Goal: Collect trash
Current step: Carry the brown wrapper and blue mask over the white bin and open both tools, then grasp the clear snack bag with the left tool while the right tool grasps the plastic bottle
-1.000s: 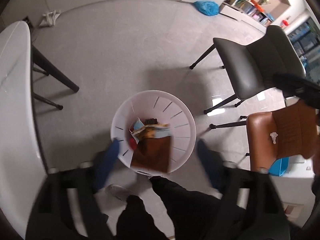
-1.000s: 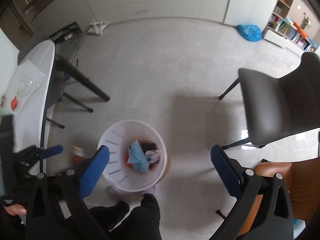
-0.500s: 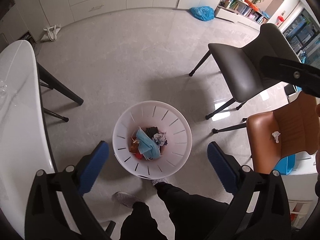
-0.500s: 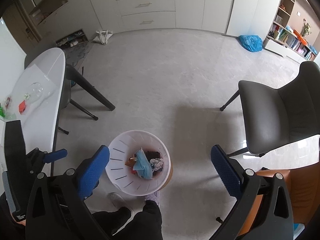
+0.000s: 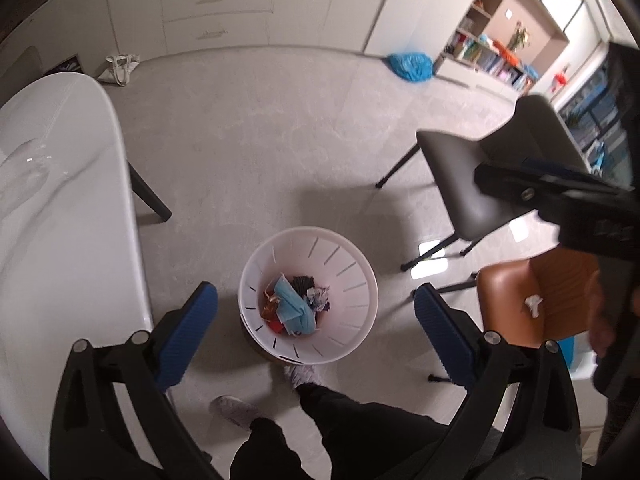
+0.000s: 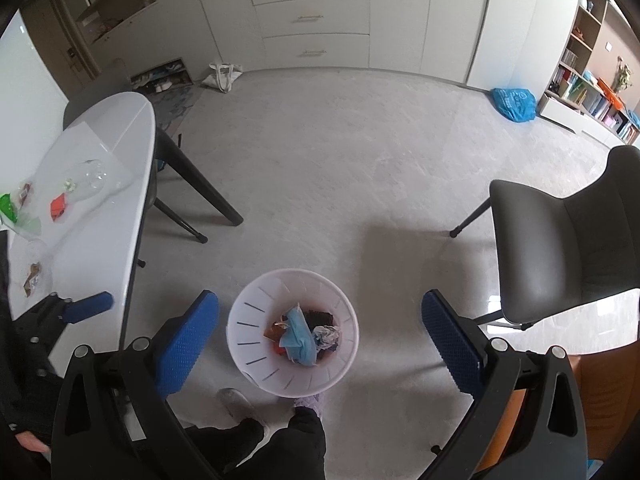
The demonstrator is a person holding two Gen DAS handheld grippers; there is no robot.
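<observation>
A white slotted bin (image 5: 352, 264) stands on the floor with a blue face mask (image 5: 294, 307), crumpled paper and wrappers inside. High above it my left gripper (image 5: 316, 294) is open, nothing between its blue pads. My right gripper (image 6: 320, 300) is open and empty too, over the same bin (image 6: 256, 304). A crumpled white tissue (image 5: 532, 305) lies on the orange chair (image 5: 556, 292). On the white table (image 6: 100, 240) lie a red wrapper (image 6: 59, 206), a green scrap (image 6: 8, 208), a clear bottle (image 6: 86, 178) and a brown wrapper (image 6: 32, 276).
A grey chair (image 6: 560, 236) stands right of the bin, the orange chair beside it. The person's legs and shoes (image 5: 236, 410) are just below the bin. A blue bag (image 6: 514, 104) lies by the far shelves, a white tote (image 6: 224, 74) by the cupboards.
A brown and orange wrapper dropped from the left gripper into the bin and the jaws spread wider. Both grippers rose, so the bin looks smaller and farther below.
</observation>
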